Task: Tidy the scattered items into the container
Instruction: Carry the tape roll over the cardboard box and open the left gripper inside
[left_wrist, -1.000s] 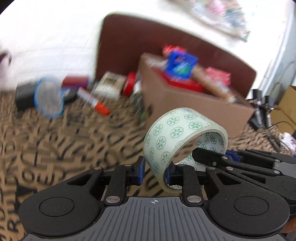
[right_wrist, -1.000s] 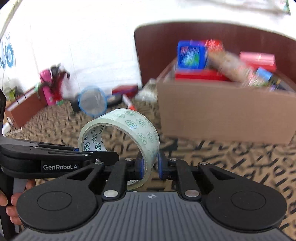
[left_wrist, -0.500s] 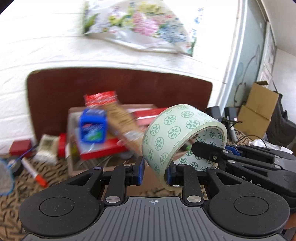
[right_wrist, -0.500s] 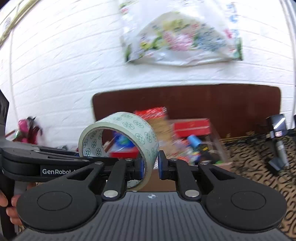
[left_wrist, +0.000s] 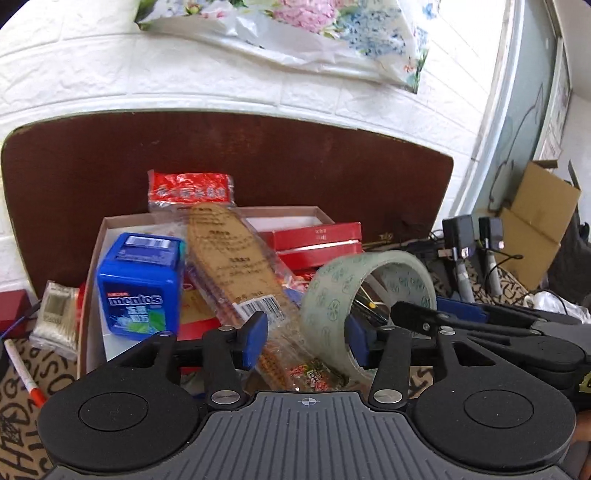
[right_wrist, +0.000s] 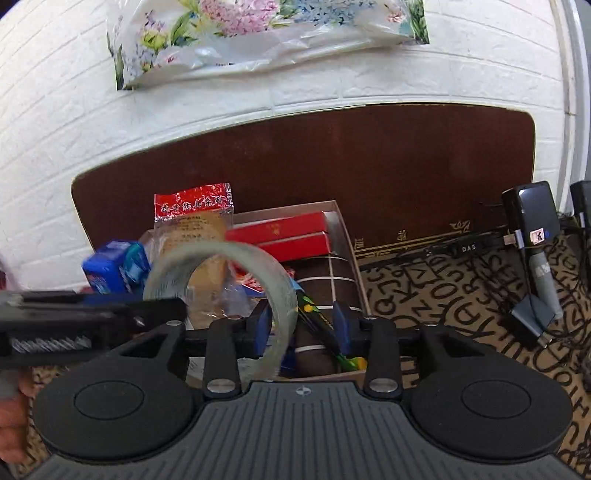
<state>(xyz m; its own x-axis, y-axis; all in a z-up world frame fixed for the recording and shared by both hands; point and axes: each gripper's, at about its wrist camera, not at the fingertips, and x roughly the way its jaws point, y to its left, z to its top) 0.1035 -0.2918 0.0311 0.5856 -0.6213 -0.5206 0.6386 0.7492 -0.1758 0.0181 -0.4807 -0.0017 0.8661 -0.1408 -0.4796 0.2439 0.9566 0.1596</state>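
Note:
A roll of patterned green-white tape (left_wrist: 332, 295) is blurred in the air over the cardboard box (left_wrist: 94, 266), between my two grippers; it also shows in the right wrist view (right_wrist: 221, 291). My left gripper (left_wrist: 304, 338) is open, its blue pads apart, the roll's wall by the right pad. My right gripper (right_wrist: 301, 328) is open too, the roll's band by its left pad. The box (right_wrist: 347, 236) holds a blue Mentos tub (left_wrist: 142, 280), red boxes (left_wrist: 317, 236), a long clear packet (left_wrist: 236, 266) and a red packet (right_wrist: 194, 203).
A brown board (right_wrist: 406, 162) leans on the white brick wall behind the box. A cotton-swab pack (left_wrist: 57, 314), a red-capped marker (left_wrist: 24, 369) and a red box (left_wrist: 13, 306) lie left of the box on the patterned carpet. Black chargers and cables (right_wrist: 535, 251) lie right.
Both grippers carried the tape from low over the carpet to above the box, then opened. The roll has left both grips and is dropping, blurred.

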